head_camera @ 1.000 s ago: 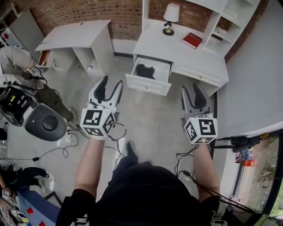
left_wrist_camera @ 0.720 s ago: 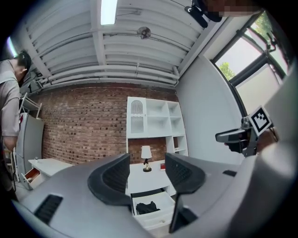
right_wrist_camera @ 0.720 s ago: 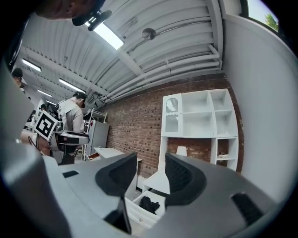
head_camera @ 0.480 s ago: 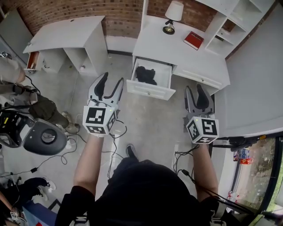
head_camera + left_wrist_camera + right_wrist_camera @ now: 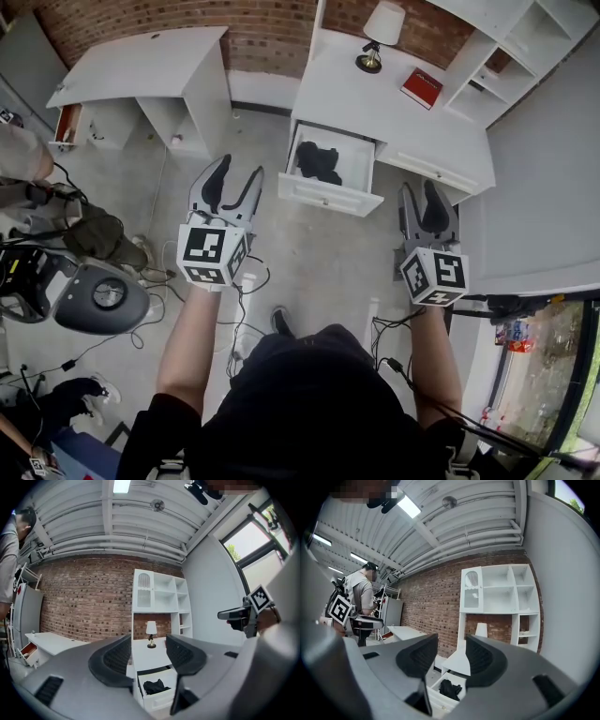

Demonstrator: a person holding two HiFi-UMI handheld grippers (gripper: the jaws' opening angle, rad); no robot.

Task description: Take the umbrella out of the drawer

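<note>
A black folded umbrella (image 5: 319,161) lies in the open white drawer (image 5: 330,197) of the desk (image 5: 412,122). My left gripper (image 5: 237,175) hangs over the floor to the left of the drawer, open and empty. My right gripper (image 5: 419,192) is to the drawer's right, in front of the desk, also open and empty. The left gripper view shows the umbrella (image 5: 155,686) low between the spread jaws of the left gripper (image 5: 147,651), still at a distance. The right gripper view has the umbrella (image 5: 450,689) below the right gripper (image 5: 447,654).
A lamp (image 5: 375,37) and a red book (image 5: 422,87) stand on the desk, with white shelves (image 5: 506,56) to the right. A second white desk (image 5: 141,56) is at the left. A black chair (image 5: 94,300), cables (image 5: 248,300) and a person (image 5: 19,155) are on the left.
Both grippers and the person holding them have moved closer to the desk and its open drawer. The jaws of both stand as wide as before.
</note>
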